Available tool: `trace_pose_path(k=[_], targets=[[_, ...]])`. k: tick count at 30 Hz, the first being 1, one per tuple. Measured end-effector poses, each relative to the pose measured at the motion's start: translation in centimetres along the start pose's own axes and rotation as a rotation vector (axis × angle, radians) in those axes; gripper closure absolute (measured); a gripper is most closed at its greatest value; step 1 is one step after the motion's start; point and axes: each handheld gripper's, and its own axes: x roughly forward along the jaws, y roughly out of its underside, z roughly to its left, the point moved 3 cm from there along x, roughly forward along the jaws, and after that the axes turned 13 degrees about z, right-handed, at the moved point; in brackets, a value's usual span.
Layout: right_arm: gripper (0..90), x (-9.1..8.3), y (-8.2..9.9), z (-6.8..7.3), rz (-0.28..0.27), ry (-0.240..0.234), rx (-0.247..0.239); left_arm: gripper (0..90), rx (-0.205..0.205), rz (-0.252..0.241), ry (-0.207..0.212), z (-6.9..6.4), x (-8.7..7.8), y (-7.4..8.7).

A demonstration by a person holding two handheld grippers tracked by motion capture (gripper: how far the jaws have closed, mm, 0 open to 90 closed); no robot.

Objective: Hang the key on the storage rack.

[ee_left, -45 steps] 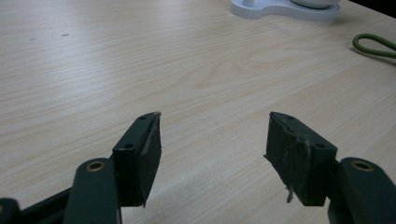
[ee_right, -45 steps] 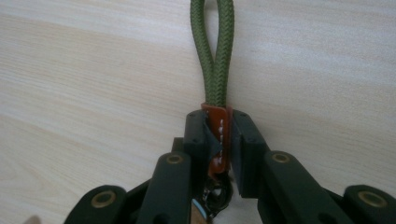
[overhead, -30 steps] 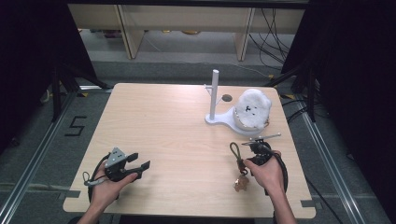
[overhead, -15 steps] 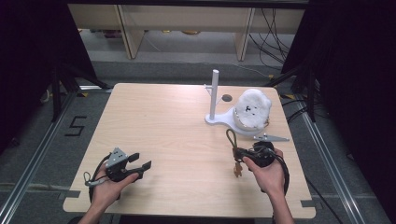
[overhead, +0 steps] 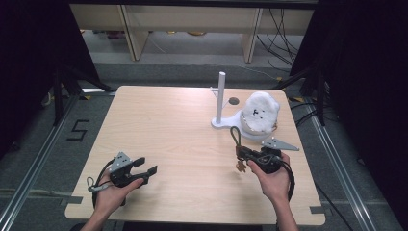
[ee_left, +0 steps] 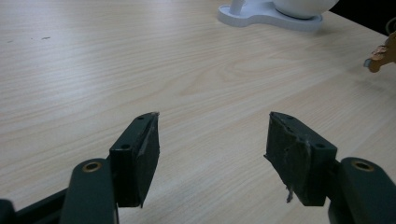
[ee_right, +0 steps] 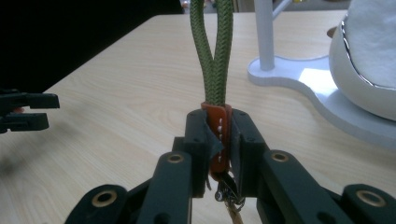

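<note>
Clamping the orange leather tab (ee_right: 219, 140) of a keychain between its 2 black jaws, the right gripper (overhead: 250, 156) sits over the right half of the light wooden table (overhead: 173, 125), held in the person's right hand (overhead: 274, 180). A green braided cord loop (ee_right: 214, 51) rises from the tab, standing clear of the jaws and pointing toward the far edge of the table in the high view (overhead: 235, 136). Small metal and tan parts (overhead: 239, 166) hang below the jaws, just above the table surface; their exact form cannot be told.

Beyond the right gripper stands a white plastic stand with an upright post (overhead: 221, 98) on a flat base (ee_right: 299, 77). A white rounded object with a fluffy top (overhead: 260, 113) rests on that base, beside the post. A grey three-cornered plate (overhead: 279, 144) is fitted on top of the right gripper.

The left gripper (overhead: 144, 168) is held in the left hand (overhead: 113, 195) near the front left part of the table, well apart from the right gripper. Its 2 jaws are spread wide with bare table between them (ee_left: 210, 154), grasping nothing. The keychain's tan end (ee_left: 380, 56) appears at the right edge of the left gripper view.
</note>
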Motion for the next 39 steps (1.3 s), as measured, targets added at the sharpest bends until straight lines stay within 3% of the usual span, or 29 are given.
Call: trace_pose_path(k=[2, 4, 5, 6, 7, 8, 10, 12, 14, 17, 20, 21, 22, 23, 24, 26, 27, 30, 34, 35, 36, 39], targets=[[79.3, 0.1, 0.0, 0.6, -0.020, -0.032, 0.031, 34.2, -0.002, -0.010, 0.018, -0.2, 0.0, -0.3], [79.3, 0.4, -0.2, 0.6, -0.036, -0.026, -0.009, 34.6, -0.009, -0.020, 0.041, -0.6, -0.1, -0.8], [79.3, 0.3, -0.1, 1.0, -0.028, -0.039, 0.016, 35.0, -0.001, -0.026, 0.055, -0.8, -0.1, -1.1], [79.3, 0.5, -0.3, 1.0, -0.054, -0.039, -0.023, 35.4, 0.002, -0.024, 0.057, -1.0, -0.1, -1.4], [79.3, 0.6, -0.3, 1.3, -0.052, -0.041, -0.007, 35.7, 0.005, -0.035, 0.080, -1.2, -0.1, -1.8], [79.3, 0.7, -0.5, 1.4, -0.063, -0.048, -0.030, 36.5, 0.003, -0.037, 0.093, -1.5, 0.0, -2.2], [79.3, 1.0, -0.7, 1.7, -0.087, -0.049, -0.045, 37.6, 0.025, -0.045, 0.107, -2.0, 0.1, -3.1], [79.3, 1.0, -0.9, 2.6, -0.079, -0.073, -0.022, 39.4, 0.047, -0.058, 0.135, -2.7, 0.2, -4.1], [79.3, 1.3, -1.3, 2.6, -0.106, -0.072, -0.067, 41.0, 0.065, -0.065, 0.162, -3.3, 0.2, -5.3], [79.3, 1.5, -1.5, 3.2, -0.105, -0.070, -0.088, 43.4, 0.078, -0.089, 0.222, -4.3, 0.3, -7.2], [79.3, 1.9, -1.7, 4.0, -0.117, -0.091, -0.069, 46.5, 0.082, -0.097, 0.267, -5.1, 0.6, -8.6], [79.3, 2.1, -1.8, 3.9, -0.126, -0.089, -0.099, 47.2, 0.091, -0.097, 0.281, -5.5, 0.7, -9.2], [79.3, 2.2, -1.8, 4.3, -0.119, -0.104, -0.082, 48.1, 0.102, -0.104, 0.297, -5.9, 1.0, -9.7], [79.3, 2.3, -1.9, 4.4, -0.125, -0.099, -0.101, 48.8, 0.109, -0.097, 0.302, -6.2, 1.1, -10.1], [79.3, 2.4, -1.8, 4.7, -0.114, -0.112, -0.081, 49.8, 0.115, -0.101, 0.322, -6.6, 1.3, -10.5], [79.3, 2.6, -2.0, 4.7, -0.129, -0.107, -0.117, 51.5, 0.123, -0.093, 0.352, -7.3, 1.8, -11.1], [79.3, 2.7, -1.9, 4.9, -0.119, -0.116, -0.100, 52.3, 0.120, -0.090, 0.365, -7.6, 2.1, -11.4], [79.3, 2.9, -2.1, 5.1, -0.130, -0.104, -0.134, 54.6, 0.118, -0.071, 0.386, -8.2, 2.8, -11.9], [79.3, 3.1, -1.9, 5.7, -0.115, -0.137, -0.101, 59.5, 0.090, -0.065, 0.418, -8.6, 3.8, -12.7], [79.3, 3.3, -2.0, 5.6, -0.125, -0.128, -0.136, 60.4, 0.079, -0.067, 0.432, -8.8, 4.0, -12.9], [79.3, 3.4, -1.9, 5.8, -0.123, -0.141, -0.118, 61.2, 0.071, -0.067, 0.440, -8.8, 4.1, -13.0], [79.3, 3.5, -1.9, 5.9, -0.120, -0.146, -0.136, 63.4, 0.045, -0.070, 0.476, -9.1, 4.5, -13.4]])
